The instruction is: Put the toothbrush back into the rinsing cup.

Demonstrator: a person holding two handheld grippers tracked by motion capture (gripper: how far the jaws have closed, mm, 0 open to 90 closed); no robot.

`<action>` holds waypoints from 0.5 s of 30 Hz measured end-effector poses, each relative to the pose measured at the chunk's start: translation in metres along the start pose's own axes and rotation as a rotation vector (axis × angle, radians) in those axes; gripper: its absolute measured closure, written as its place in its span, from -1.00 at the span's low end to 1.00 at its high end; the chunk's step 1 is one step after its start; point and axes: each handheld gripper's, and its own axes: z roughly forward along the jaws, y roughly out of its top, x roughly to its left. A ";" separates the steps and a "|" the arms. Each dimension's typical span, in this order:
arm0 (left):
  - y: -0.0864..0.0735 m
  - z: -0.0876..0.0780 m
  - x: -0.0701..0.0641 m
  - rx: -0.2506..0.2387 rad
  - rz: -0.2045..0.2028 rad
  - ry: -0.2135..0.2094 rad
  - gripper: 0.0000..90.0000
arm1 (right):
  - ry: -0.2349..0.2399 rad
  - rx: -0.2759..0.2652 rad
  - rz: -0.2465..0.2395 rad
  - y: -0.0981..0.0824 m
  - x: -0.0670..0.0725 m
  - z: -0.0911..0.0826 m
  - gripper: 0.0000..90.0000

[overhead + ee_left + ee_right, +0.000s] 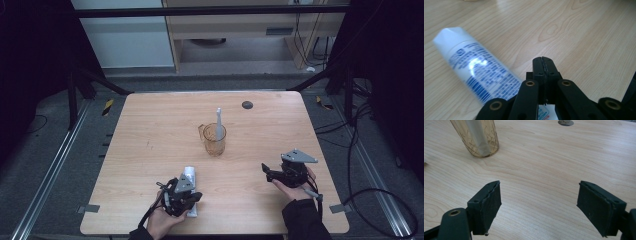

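- The table (pixel 150 130) is wooden and mostly bare. A small dark round spot (pixel 247 104) sits near its far edge.
- A see-through cup (pixel 215 140) stands upright in the middle of the table. A white tube-like thing (pixel 219 122) stands in it, and its top sticks out above the rim. So it looks like one thing is already put away in the cup.
- A white tube (pixel 474 67) with blue writing lies flat on the table, close to the near edge. It is well apart from the cup. This one is not in the cup yet.
- The left gripper (pixel 543 65) is right next to the tube. Its jaws are pressed together with nothing between them. The tube lies beside the jaws, not inside them. I cannot tell if the gripper's body touches the tube.
- The right gripper (pixel 537 207) is near the right side of the table, away from the tube. Its jaws are spread wide and hold nothing. It points toward the cup.
- I think the job is about half done. What is left: open the jaws, pick up the tube, carry it over, and stand it in the cup.
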 end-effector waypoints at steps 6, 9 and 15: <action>-0.001 0.003 -0.002 0.017 0.005 -0.003 1.00 | 0.000 -0.001 0.003 0.000 0.000 0.000 -0.57; -0.001 0.003 0.000 0.014 -0.002 0.000 1.00 | 0.001 -0.002 -0.002 0.000 0.000 0.000 -0.57; -0.003 -0.006 0.003 -0.001 -0.004 0.003 1.00 | 0.002 0.003 0.001 0.000 0.001 0.000 -0.57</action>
